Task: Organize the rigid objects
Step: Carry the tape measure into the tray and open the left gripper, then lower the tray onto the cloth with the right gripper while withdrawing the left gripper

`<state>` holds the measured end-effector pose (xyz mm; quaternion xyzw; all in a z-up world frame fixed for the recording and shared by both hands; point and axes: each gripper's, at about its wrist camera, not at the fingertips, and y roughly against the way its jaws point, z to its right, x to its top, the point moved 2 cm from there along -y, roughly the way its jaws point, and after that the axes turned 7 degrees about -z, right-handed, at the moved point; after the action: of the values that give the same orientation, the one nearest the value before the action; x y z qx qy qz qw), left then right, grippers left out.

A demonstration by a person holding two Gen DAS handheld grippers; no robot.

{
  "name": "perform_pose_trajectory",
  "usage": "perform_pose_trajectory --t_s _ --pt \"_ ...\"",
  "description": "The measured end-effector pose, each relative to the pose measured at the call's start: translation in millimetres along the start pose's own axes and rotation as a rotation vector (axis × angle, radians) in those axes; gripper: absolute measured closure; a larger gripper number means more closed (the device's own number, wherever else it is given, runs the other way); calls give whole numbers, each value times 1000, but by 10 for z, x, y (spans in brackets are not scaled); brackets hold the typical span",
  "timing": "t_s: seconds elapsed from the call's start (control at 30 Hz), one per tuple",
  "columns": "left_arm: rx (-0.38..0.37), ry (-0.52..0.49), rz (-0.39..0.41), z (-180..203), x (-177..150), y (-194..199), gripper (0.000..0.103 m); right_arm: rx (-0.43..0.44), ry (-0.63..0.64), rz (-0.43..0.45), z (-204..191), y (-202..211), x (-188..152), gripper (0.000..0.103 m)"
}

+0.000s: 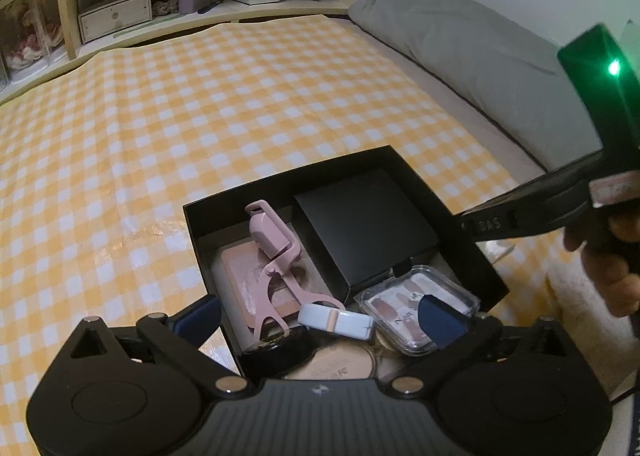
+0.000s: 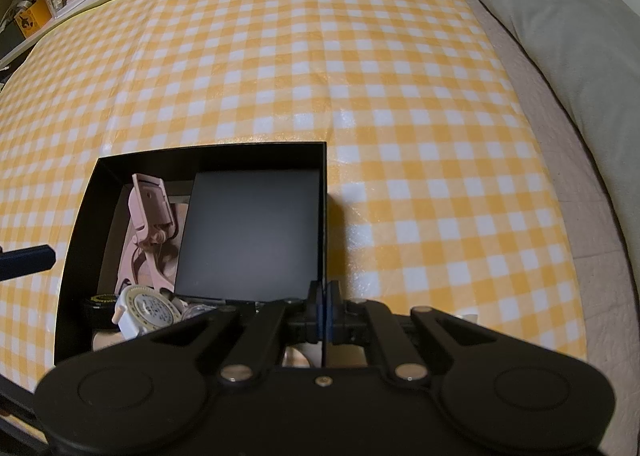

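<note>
**Left gripper stands wide over a filling box while the right pins its wall**

Nearest the left wrist camera, the left gripper (image 1: pixel 320 316) has its blue fingers (image 1: pixel 204 314) spread as wide as they go, with nothing between the pads; it hangs tilted down over the near end of the black box (image 1: pixel 486 280). Just beneath lie a white round case (image 1: pixel 336 323), a clear lidded case of nail tips (image 1: pixel 416 308), a black round compact (image 1: pixel 276 348) and a tan round compact (image 1: pixel 332 368). Farther in, a pink eyelash curler (image 1: pixel 274 252) rests across a pink flat palette (image 1: pixel 244 276), and a smaller black box (image 1: pixel 364 228) fills the far right corner. This reads as a release posture, the jaws clear of what they hover over.

The right gripper (image 2: pixel 323 316) is pressed together on the box's right wall (image 2: pixel 323 215), probably to steady it while items go in. The box sits on a yellow checked cloth (image 1: pixel 200 115), which is bare elsewhere, so the sorting looks largely done.

The left gripper's body cuts off the tan compact and the box's near edge, and the right gripper's linkage hides that same corner. The print on the nail case is too blurred to read.
</note>
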<state>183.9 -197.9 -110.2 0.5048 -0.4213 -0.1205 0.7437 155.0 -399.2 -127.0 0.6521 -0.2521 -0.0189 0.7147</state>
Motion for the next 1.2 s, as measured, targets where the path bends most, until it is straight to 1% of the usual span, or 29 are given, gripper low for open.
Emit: perform_pose_trajectory --t_s 0.17,0.3,0.33,0.4,0.47,0.63,0.77,0.87,0.97,1.17,1.2 --pt "36 34 1 4 -8 117 0 -1 0 0 25 2 -1 101" --pt "26 70 -1 -7 -25 201 0 -1 0 1 -3 -1 0 101" --pt "39 77 -6 -3 -28 222 0 -1 0 1 -14 -4 1 101" --pt "104 71 -28 28 -35 277 0 -2 1 2 -11 -21 4 101" --pt "132 77 -35 43 -37 336 0 -1 0 1 8 -23 3 101" --pt "114 133 -16 17 -88 530 0 0 -2 8 1 -24 11 101" --pt "149 181 11 -29 -134 701 0 4 -21 26 45 100 55 100" --pt "187 211 33 -69 -174 822 0 9 -46 29 79 261 71 99" --pt "200 235 54 -105 -223 933 0 4 -46 46 99 496 53 98" --pt "225 240 104 -85 -330 1123 0 44 -37 124 91 1047 -60 77" --pt "228 241 115 -76 -355 1164 0 45 -33 135 95 1121 -85 71"
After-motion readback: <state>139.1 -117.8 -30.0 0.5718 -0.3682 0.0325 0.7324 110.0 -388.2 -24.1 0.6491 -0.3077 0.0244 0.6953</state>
